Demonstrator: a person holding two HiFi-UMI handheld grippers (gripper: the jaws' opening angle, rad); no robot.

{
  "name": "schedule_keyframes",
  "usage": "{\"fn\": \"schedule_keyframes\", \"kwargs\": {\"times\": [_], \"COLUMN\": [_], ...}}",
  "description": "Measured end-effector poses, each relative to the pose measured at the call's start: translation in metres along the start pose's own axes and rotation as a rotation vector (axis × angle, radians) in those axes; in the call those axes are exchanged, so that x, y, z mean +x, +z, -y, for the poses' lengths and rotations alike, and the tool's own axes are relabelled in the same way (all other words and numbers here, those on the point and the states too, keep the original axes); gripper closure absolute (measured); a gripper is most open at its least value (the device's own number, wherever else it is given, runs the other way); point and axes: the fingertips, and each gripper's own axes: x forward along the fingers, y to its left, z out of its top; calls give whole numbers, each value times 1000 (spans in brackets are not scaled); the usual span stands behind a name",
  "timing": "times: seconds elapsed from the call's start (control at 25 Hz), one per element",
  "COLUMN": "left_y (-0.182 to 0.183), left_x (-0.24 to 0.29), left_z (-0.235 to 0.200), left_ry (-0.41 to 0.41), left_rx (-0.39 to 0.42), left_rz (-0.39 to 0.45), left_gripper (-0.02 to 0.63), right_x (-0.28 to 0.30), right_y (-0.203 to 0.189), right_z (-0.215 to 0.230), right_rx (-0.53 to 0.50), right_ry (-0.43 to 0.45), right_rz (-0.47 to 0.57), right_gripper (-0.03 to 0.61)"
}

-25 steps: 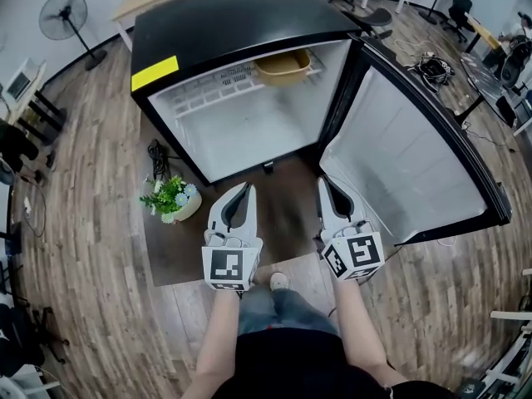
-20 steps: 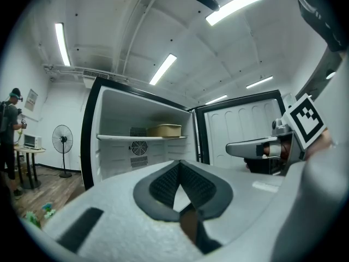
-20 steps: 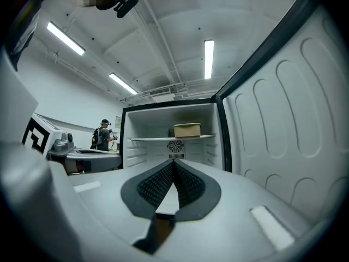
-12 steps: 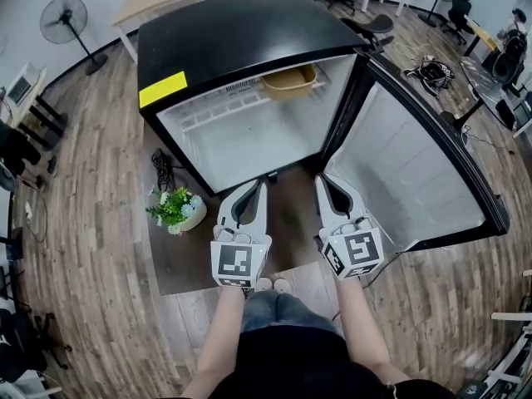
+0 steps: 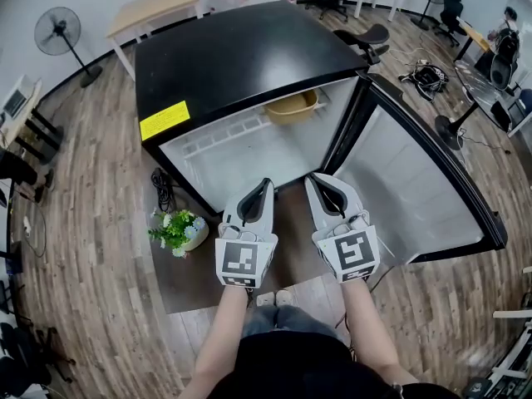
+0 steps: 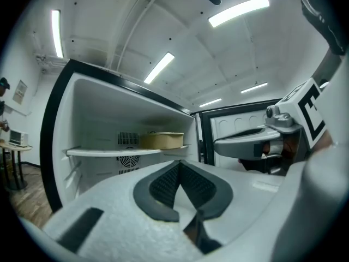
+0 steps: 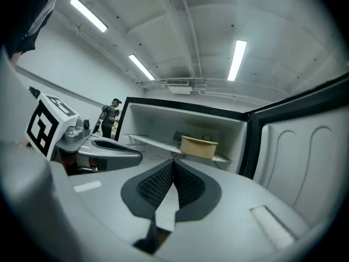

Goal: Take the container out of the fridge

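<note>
Container [image 5: 291, 106]: a shallow tan tub on the wire shelf [image 5: 218, 133] of the open fridge [image 5: 241, 52]. It sits at the shelf's right end, close to the hinge side where the fridge door [image 5: 416, 189] swings out to the right. Nothing else shows on the shelf.

The left gripper [image 5: 265, 184] and right gripper [image 5: 312, 179] hang side by side just outside the lower front edge of the fridge opening, pointing in. Both are well apart from the container. On each, the fingers are pressed together at the tips with nothing between them.

With the door already open and the tub untouched, this looks like the approach step, before any reach into the cabinet.

The next move probably calls for spreading the fingers of one gripper, likely the right since the tub is on that side. It would then rise to shelf height, go in past the door edge and close on the tub's rim or wall. After that, the container has to come out level, clear of the shelf's front edge.
</note>
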Motion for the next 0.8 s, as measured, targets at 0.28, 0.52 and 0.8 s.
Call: {"fn": "schedule_keyframes", "kwargs": {"times": [0.28,0.52,0.8], "left_y": [5,3,5], "left_x": [21,33,42], "left_z": [-9,-12,-15], "left_ry": [-27,-46,-60], "left_rx": [5,6,13], "left_rz": [-4,-11,-12], "left_gripper": [609,609,608], "right_x": [29,47,58], "right_y": [8,8,8], "right_z": [5,4,5], "right_rx": [-212,-504,-750], "right_ry": [61,117,222], "right_rz": [-116,-259,-358], "right_gripper": [566,565,461]}}
